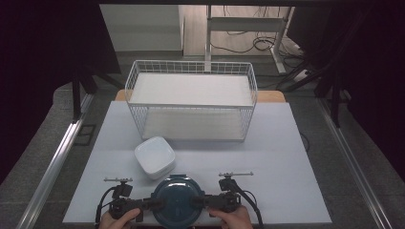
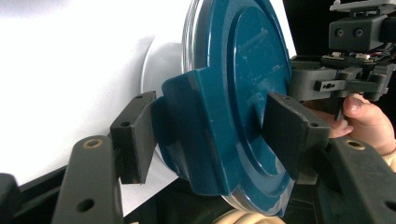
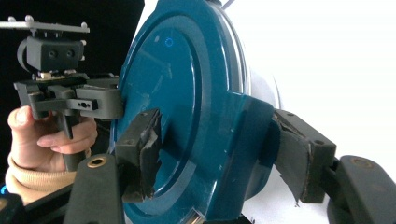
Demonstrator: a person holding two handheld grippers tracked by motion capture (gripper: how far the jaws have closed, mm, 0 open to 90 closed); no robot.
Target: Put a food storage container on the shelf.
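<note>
A round dark-blue lid (image 1: pixel 176 202) with a side tab at each end sits at the table's near edge, between my two grippers. My left gripper (image 1: pixel 155 204) has its pads on the lid's left tab (image 2: pixel 187 135): one pad on the tab's outer wall, the other on the lid's top face. My right gripper (image 1: pixel 198 204) clamps the opposite tab (image 3: pixel 247 140) the same way. Each gripper view looks across the lid (image 2: pixel 243 70) (image 3: pixel 177 93) to the other gripper (image 2: pixel 327 79) (image 3: pixel 79 98) and the hand that holds it. What lies under the lid is hidden.
A white square bowl (image 1: pixel 154 156) sits just beyond the lid, to its left. A white wire two-shelf rack (image 1: pixel 191 102) stands at the back of the pale table (image 1: pixel 286 167). Dark curtains flank the table, and cables lie on the floor behind.
</note>
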